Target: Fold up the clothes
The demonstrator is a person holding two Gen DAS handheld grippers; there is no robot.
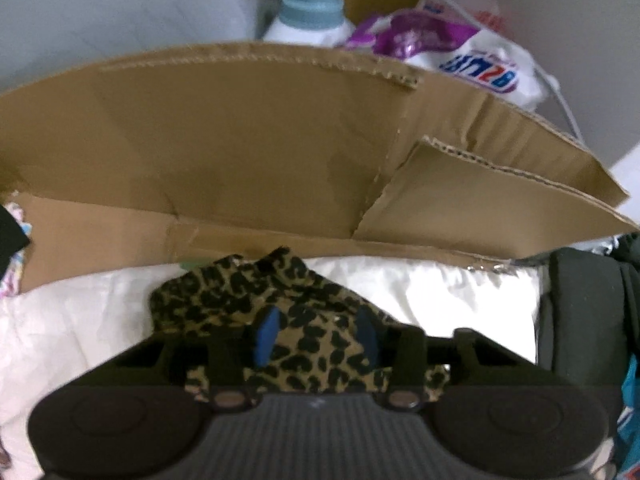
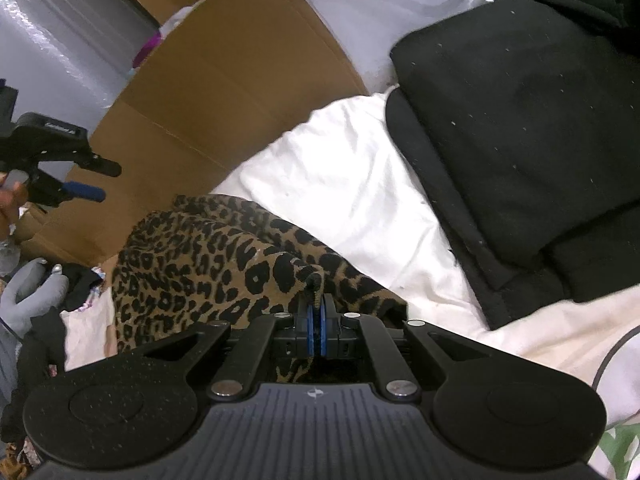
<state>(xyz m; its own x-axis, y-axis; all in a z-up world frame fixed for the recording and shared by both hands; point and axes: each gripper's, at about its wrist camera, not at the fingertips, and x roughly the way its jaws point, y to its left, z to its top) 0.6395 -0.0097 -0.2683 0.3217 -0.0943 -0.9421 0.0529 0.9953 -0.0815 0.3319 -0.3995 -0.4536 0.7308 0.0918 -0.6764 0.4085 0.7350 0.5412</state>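
Leopard-print garment (image 2: pixel 208 264) bunched on white bedding (image 2: pixel 340 184). Right claw (image 2: pixel 316 320) clenched on garment edge, likely anchoring it for fold. Left claw (image 1: pixel 318 334) part-open astride leopard cloth, pads not visibly pressing. Cardboard box (image 1: pixel 248 140) behind holds detergent bottle (image 1: pixel 310 12), printed bags (image 1: pixel 472 56). Folded black clothes (image 2: pixel 520 128) beside.

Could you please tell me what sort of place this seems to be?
Probably a home laundry or storage corner: a detergent bottle behind cardboard, folded black clothes, and a white sheet.

Left wrist view motion-blurred, soft throughout; right wrist view sharper. Even indoor light, fisheye bending, dark corners.
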